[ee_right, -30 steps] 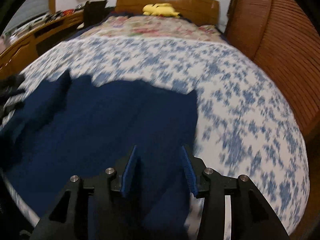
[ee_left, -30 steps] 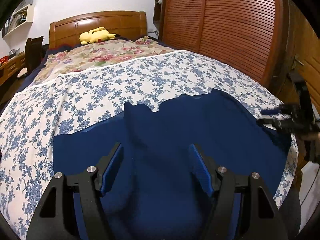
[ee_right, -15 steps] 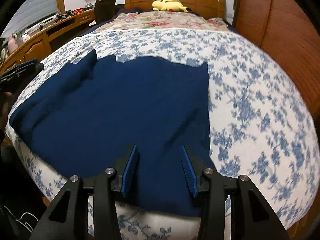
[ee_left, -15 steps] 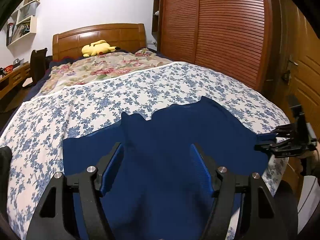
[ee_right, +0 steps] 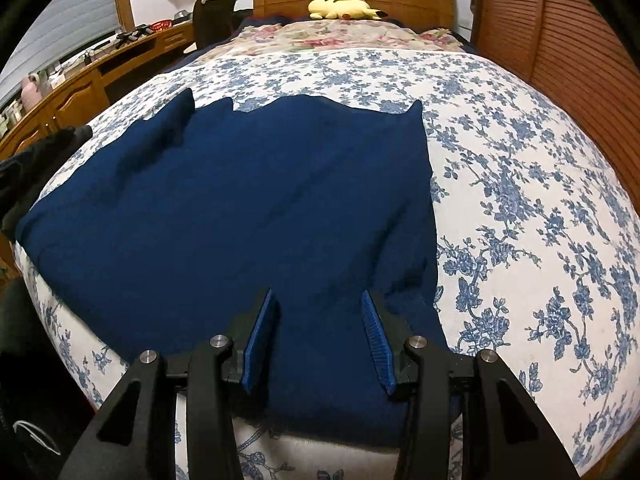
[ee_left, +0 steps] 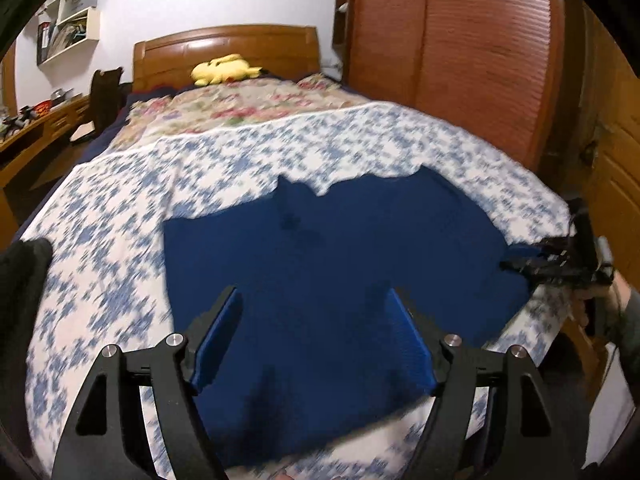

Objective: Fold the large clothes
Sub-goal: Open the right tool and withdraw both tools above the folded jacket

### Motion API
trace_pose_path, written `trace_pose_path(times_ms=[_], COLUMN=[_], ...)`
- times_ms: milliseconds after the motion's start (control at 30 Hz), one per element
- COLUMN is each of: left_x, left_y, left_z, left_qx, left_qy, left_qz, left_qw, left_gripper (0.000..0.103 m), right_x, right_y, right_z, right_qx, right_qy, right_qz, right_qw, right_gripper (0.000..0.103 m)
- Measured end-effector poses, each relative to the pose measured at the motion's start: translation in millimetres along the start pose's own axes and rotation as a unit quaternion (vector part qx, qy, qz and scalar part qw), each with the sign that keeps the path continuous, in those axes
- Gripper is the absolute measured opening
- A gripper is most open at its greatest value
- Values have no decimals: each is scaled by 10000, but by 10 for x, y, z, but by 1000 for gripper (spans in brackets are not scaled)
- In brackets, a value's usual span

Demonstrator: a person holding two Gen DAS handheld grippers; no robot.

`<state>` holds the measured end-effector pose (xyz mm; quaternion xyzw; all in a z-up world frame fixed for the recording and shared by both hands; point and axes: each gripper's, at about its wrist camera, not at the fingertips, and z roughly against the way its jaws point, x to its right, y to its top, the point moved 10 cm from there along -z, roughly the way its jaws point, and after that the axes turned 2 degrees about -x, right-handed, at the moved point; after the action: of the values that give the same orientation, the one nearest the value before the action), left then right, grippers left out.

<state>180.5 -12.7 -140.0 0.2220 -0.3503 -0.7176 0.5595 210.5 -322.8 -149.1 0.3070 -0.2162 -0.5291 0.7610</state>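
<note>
A navy blue garment [ee_left: 340, 264] lies spread flat across the foot of the bed [ee_left: 120, 264], its wavy far edge pointing at the headboard. My left gripper [ee_left: 316, 320] hovers over the garment's near part with its jaws opening; the cloth lies under them and the pads do not press on it. My right gripper [ee_right: 318, 320] stands open above the garment [ee_right: 240, 208] near its front right corner, with the blue pads apart. In the left wrist view the right gripper [ee_left: 520, 266] shows at the cloth's right edge, a hand behind it.
The bed has a blue-flowered cover [ee_right: 520, 200], a rose-patterned quilt and a yellow plush toy [ee_right: 344, 6] by the wooden headboard. A black cloth [ee_left: 24, 280] sits at the bed's left edge. A wooden wardrobe [ee_left: 460, 60] runs along the right, a desk [ee_right: 80, 84] along the left.
The left gripper has drawn back from the garment and its jaws have widened a little. The right gripper has sunk toward the garment's front corner and stays at the same width.
</note>
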Motion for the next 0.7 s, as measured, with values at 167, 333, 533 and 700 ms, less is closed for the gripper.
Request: trace_pose_path(times_ms=[167,333,533,700], left_x=[-277,-514,-708,-767], left_y=[-244,-447,-561,-647], left_z=[43,75,80,47], left_qx=[-266,-406,-499,-626], left_qy=[312,471,624,782], left_qz=[108,316,540,579], left_qw=[9991,9976,9953,9933], left_gripper=[76,76,76,76], right_x=[-2,-28,-367,-677], right_y=[12,123,345,390], right_z=[3,113,127,-157], right_qx=[-6,27,332,328], right_qy=[-46,-433,-284,272], right_qz=[-14,174,435,494], right_qw=[10000,9989,9981,9979], right_gripper=[47,47,55,56])
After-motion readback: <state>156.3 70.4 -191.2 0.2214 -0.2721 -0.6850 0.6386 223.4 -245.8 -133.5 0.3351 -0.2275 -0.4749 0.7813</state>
